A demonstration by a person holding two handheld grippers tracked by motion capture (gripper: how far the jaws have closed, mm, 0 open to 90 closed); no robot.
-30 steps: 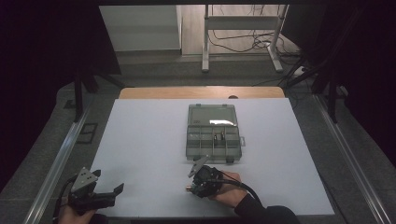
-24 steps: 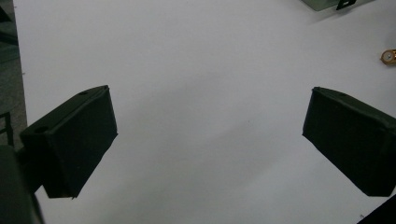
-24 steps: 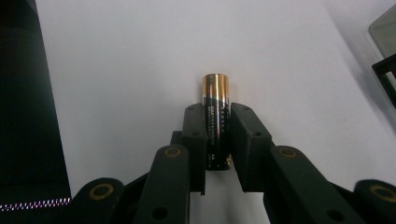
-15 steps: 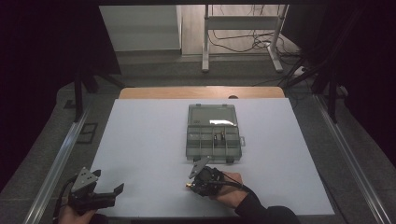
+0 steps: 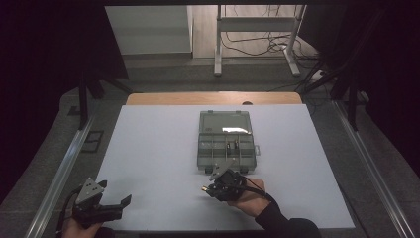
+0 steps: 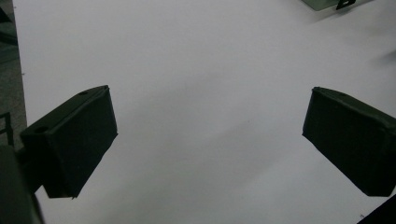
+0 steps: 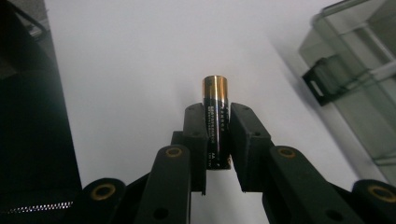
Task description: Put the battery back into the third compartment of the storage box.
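Carrying step: right tongs [image 7: 217, 140] pinching battery [image 7: 215, 119] near worktop [image 5: 148, 148] front edge, just before open organizer box [image 5: 225, 141]. Left tongs [image 6: 210, 140] spread, idle at front-left corner. Next: turn toward box, lower into 1 compartment.

White table top [image 5: 148, 148], grey floor [image 5: 163, 74], metal stand legs [image 5: 218, 44], cables [image 5: 257, 47], dark surroundings.

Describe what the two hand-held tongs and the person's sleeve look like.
Both tongs are black. The left tongs carry a grey three-cornered plate and broad, blocky pads. The right tongs have narrow pads on linkage arms with brass-coloured pivots, and a black cable. The sleeve is dark.
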